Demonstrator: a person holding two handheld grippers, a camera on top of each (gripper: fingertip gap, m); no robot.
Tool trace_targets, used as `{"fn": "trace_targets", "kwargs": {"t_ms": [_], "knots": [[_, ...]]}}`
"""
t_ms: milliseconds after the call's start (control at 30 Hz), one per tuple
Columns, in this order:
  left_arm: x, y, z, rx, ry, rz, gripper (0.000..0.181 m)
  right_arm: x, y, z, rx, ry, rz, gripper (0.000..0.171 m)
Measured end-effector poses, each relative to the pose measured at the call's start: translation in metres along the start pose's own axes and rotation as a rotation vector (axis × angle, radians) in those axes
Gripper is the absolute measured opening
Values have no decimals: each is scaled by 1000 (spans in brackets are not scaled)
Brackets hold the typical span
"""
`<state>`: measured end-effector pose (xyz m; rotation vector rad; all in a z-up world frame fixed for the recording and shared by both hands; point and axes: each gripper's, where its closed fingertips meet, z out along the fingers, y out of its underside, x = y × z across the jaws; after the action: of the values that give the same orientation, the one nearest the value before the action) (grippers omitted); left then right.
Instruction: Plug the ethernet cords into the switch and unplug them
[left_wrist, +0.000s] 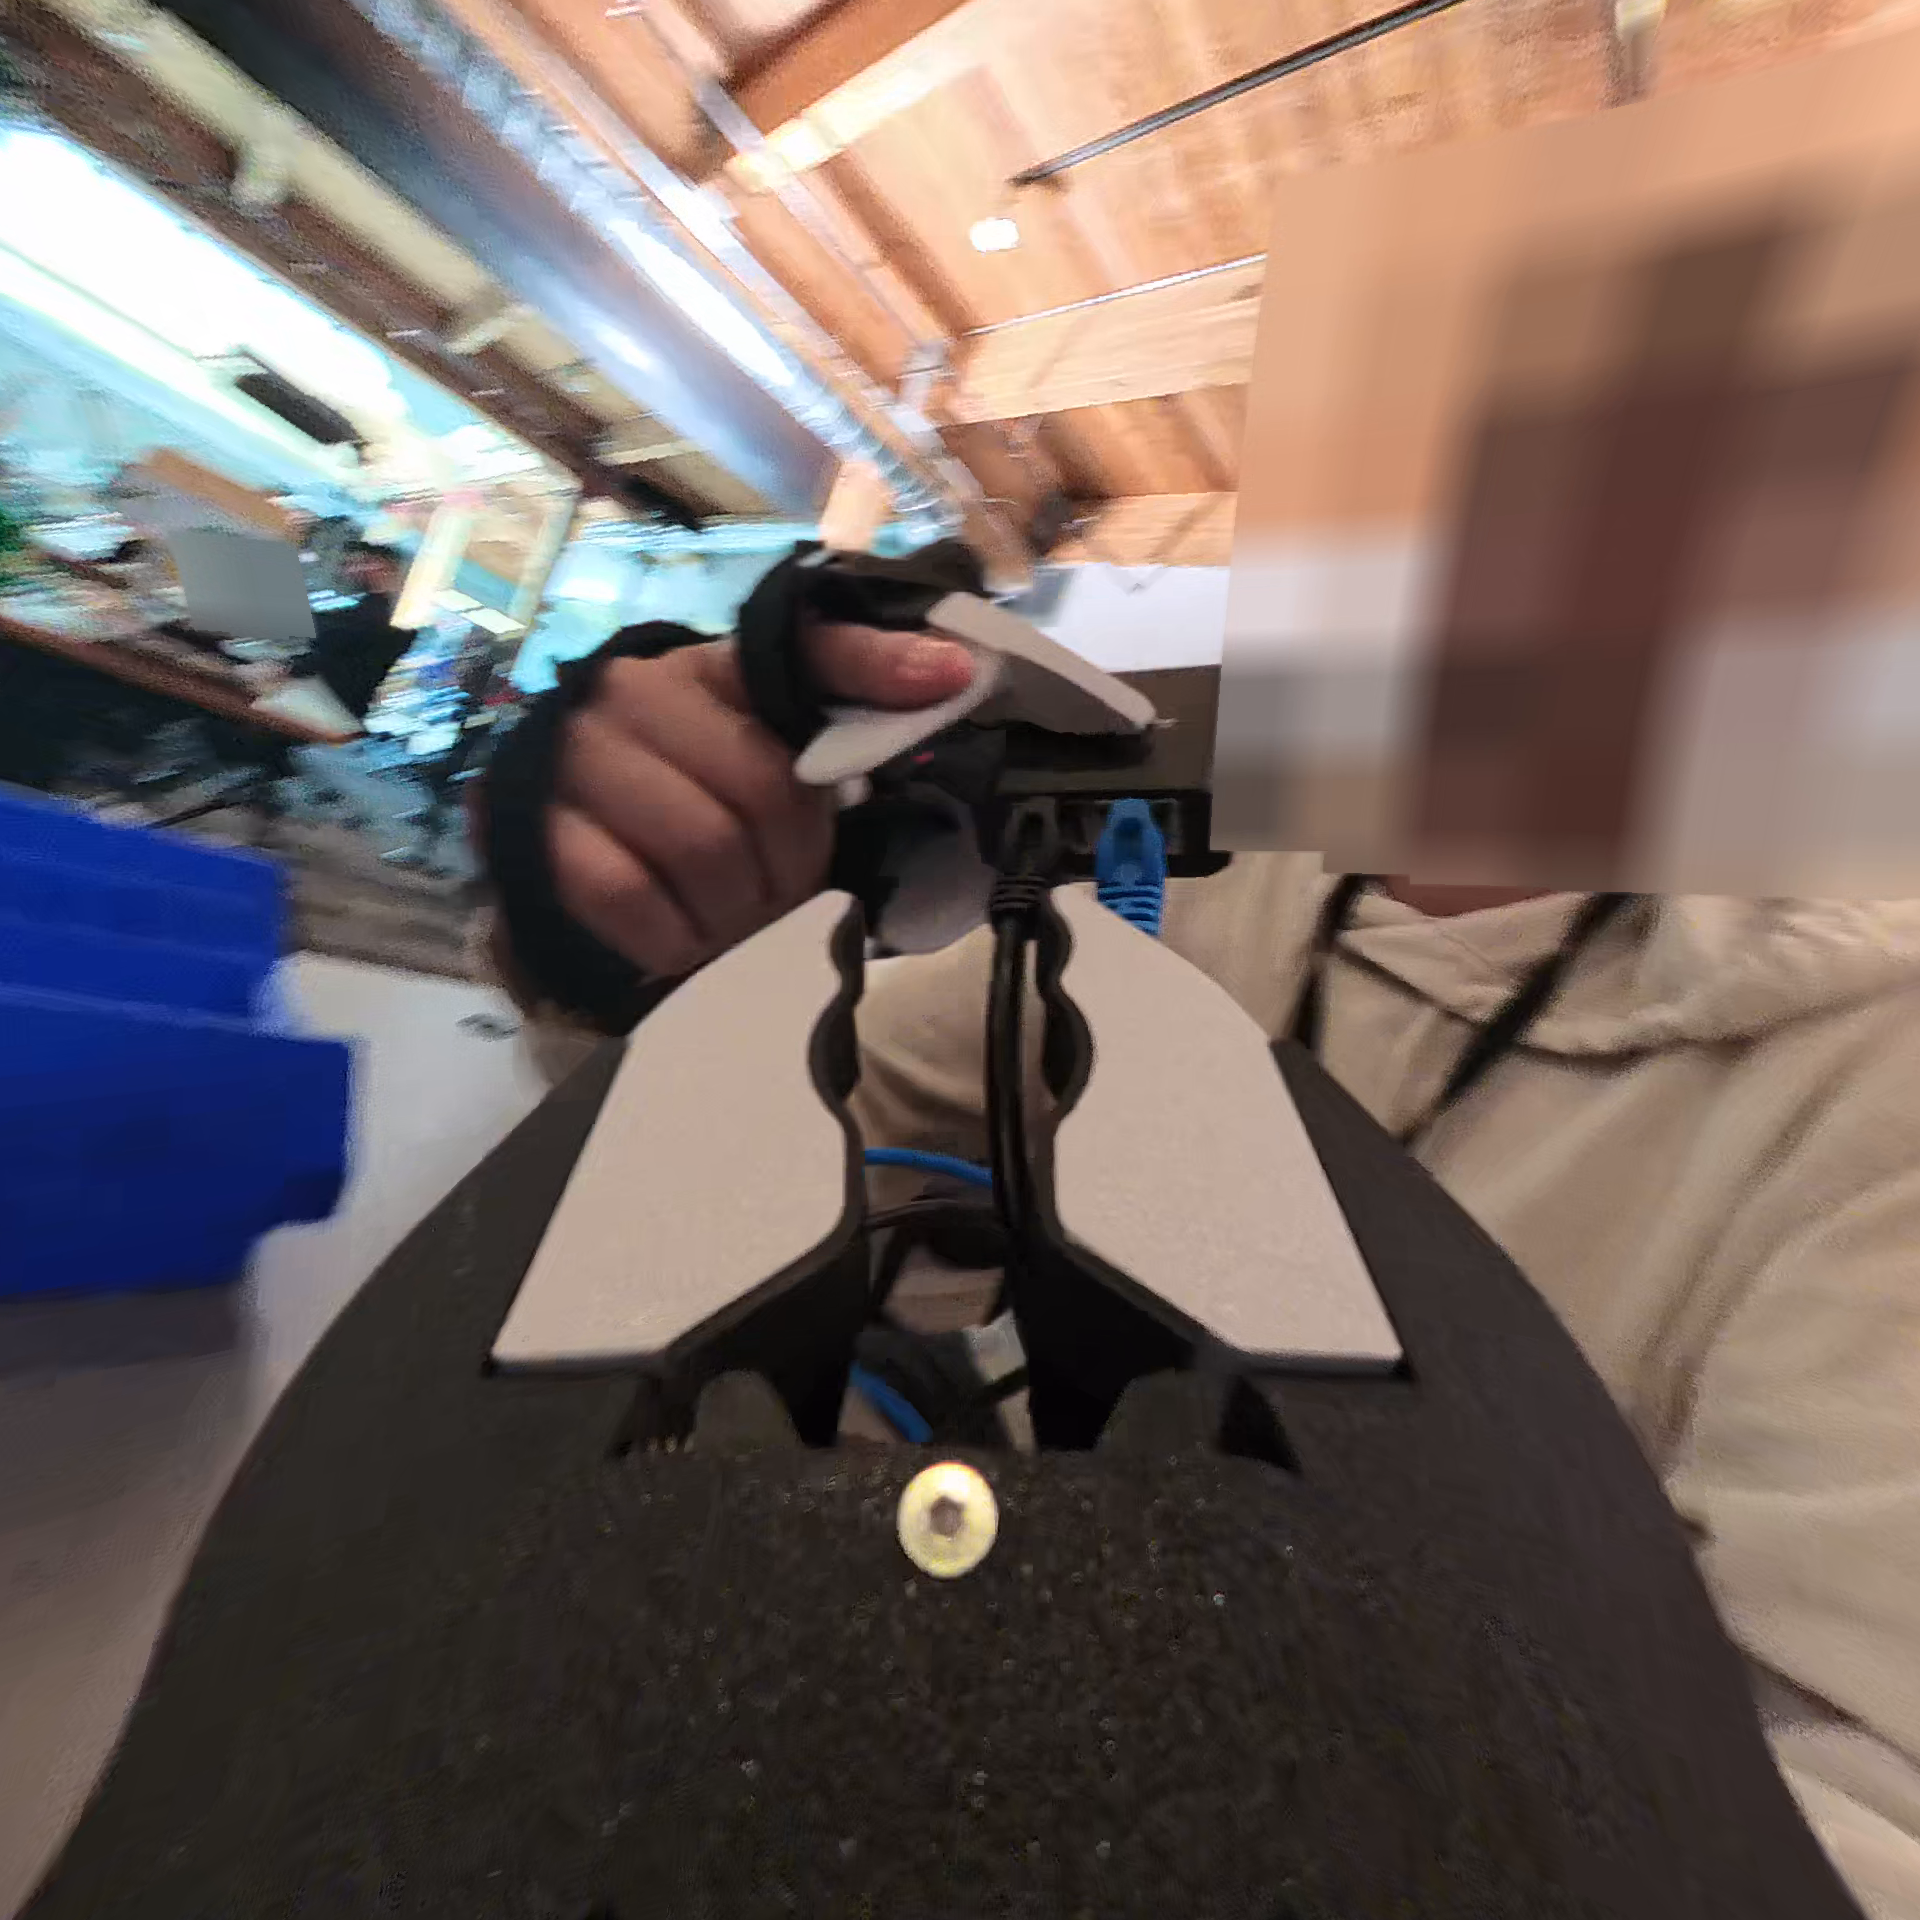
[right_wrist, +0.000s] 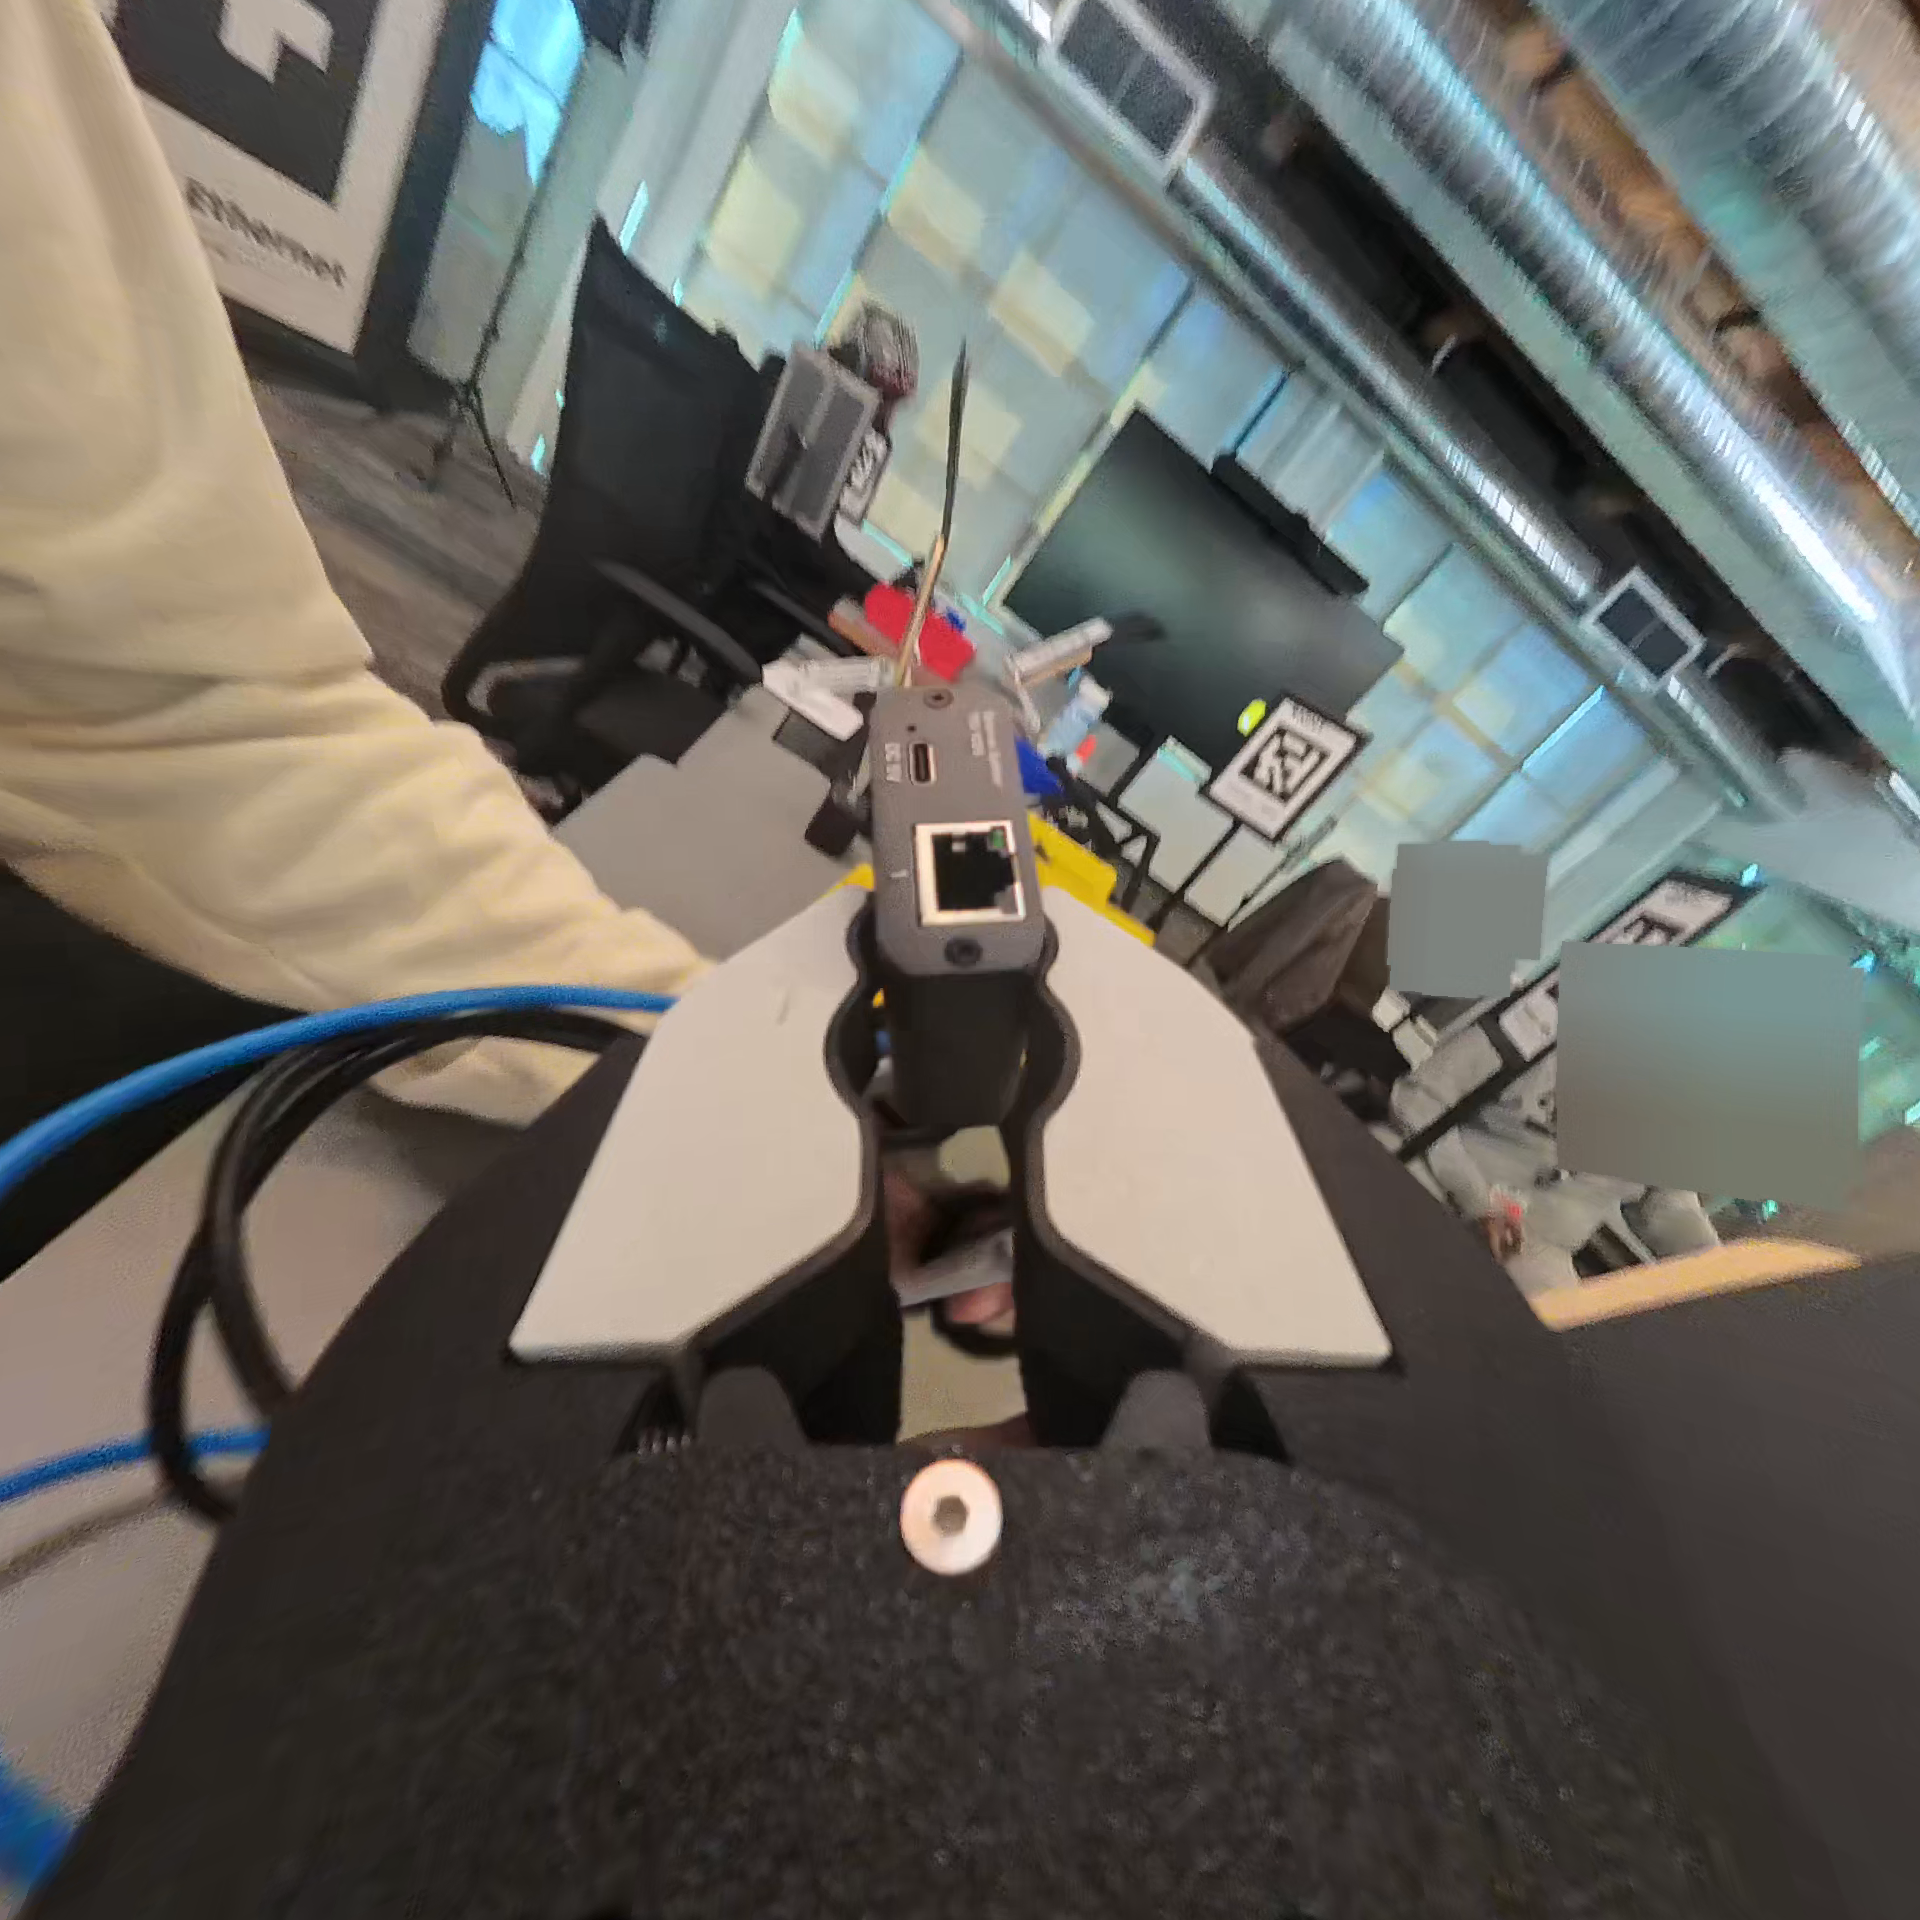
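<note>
In the left wrist view a blue bin (left_wrist: 156, 1039) sits far left; next comes the right gripper (left_wrist: 977, 686), clamped on the black switch (left_wrist: 1101, 774), held in the air before the person's chest; the black cord (left_wrist: 1013, 1039) and blue cord (left_wrist: 1130, 862) are both plugged into it. The left gripper (left_wrist: 956, 935) has its tongs apart, the black cord running along the right finger (left_wrist: 1174, 1091). Closing on the soft cord, not the plug, could strain it; the latch might hold and drag the switch askew.
</note>
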<state>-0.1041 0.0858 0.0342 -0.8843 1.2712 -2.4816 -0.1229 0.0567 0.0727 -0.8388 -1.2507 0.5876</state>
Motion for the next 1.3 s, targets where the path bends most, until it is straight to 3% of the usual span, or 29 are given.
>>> {"fn": "trace_targets", "kwargs": {"t_ms": [233, 300, 400, 467, 533, 633, 700, 767, 833, 1000, 1300], "knots": [[-36, -54, -62, 27, -710, 226, 20, 22, 7, -8, -240, 182, -307, 25], [-26, -63, -68, -11, -795, 276, 45, 35, 26, -8, -402, 230, -425, 25], [-1, -83, -81, -12, -962, 384, 48, 48, 65, -9, -579, 259, -473, 25], [13, -68, -66, -84, -909, 334, 53, 46, 90, -6, -623, 244, -441, 25], [12, -29, -47, -199, -832, 186, 66, 38, 105, 4, -632, 226, -434, 25], [-8, 8, -53, -281, -911, 104, 72, 25, 107, 21, -578, 204, -407, 24], [-7, 5, -60, -182, -862, 62, 57, 19, 101, 29, -522, 195, -383, 24], [5, 7, -55, -117, -690, -15, 56, 8, 87, 36, -417, 164, -336, 24], [10, 10, -55, -105, -628, -9, 46, 3, 86, 37, -396, 141, -326, 24], [3, 26, -63, -214, -696, 49, 35, -12, 105, 32, -472, 17, -298, 24], [-16, 23, -77, -139, -805, 56, 32, 2, 134, 23, -643, 104, -503, 25]]}}
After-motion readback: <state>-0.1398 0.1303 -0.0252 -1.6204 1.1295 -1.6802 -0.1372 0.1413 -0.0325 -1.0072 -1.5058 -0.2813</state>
